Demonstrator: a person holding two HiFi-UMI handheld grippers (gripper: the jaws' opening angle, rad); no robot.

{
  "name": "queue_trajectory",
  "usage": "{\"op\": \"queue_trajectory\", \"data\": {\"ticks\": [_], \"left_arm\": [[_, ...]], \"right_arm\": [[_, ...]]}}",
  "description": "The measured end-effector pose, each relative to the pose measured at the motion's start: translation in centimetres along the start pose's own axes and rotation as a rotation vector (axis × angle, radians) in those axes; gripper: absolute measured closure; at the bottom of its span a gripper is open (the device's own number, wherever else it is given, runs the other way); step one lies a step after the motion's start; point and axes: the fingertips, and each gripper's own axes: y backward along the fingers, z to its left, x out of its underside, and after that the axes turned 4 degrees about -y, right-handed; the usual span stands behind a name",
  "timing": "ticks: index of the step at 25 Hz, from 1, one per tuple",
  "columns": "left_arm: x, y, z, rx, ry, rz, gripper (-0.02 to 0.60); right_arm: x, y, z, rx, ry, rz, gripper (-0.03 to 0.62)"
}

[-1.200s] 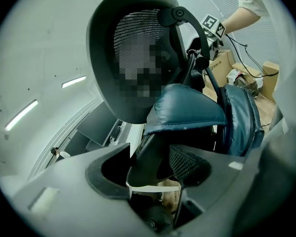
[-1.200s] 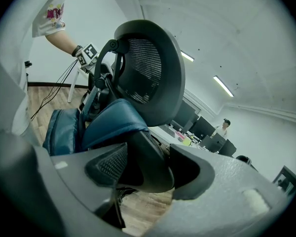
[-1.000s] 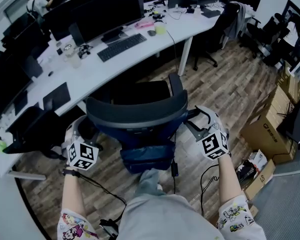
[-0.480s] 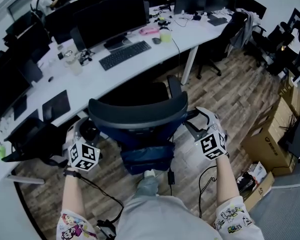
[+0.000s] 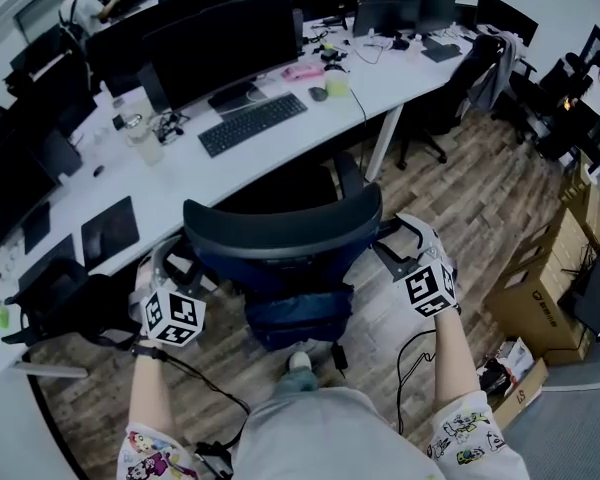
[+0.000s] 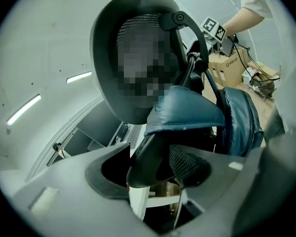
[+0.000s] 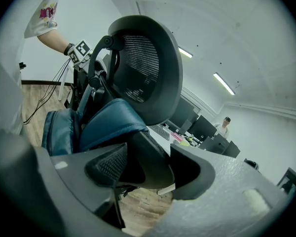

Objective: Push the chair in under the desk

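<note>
1. Across the top of the head view, a long white desk (image 5: 210,183), with a dark monitor (image 5: 220,43) and a keyboard (image 5: 252,123) on it.
2. Just in front of that keyboard, the black chair (image 5: 280,233): seat partly beneath the desk edge, curved backrest toward the person, a blue padded piece (image 5: 298,313) hanging behind it.
3. On the wooden floor at right, well apart from the chair, a cardboard box (image 5: 540,298).
4. At the chair's left side, the left gripper (image 5: 166,263), jaws wide and clamped round the left armrest (image 6: 153,157).
5. At the opposite side, the right gripper (image 5: 395,240), likewise grasping the right armrest (image 7: 148,157), with the mesh pad against its side.
</note>
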Motion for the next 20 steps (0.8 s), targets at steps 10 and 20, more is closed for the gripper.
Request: {"op": "queue_trajectory", "data": {"ticks": [10, 20], "left_arm": [[-0.5, -3.1, 1.9, -0.017, 0.016, 0.020, 0.324], [-2.3, -5.9, 2.1, -0.056, 0.063, 0.095, 0.324]], "right_arm": [[-0.1, -4.0, -3.1, -0.030, 0.010, -0.008, 0.322], [0.8, -7.8, -7.4, -0.099, 0.043, -0.063, 0.322]]}}
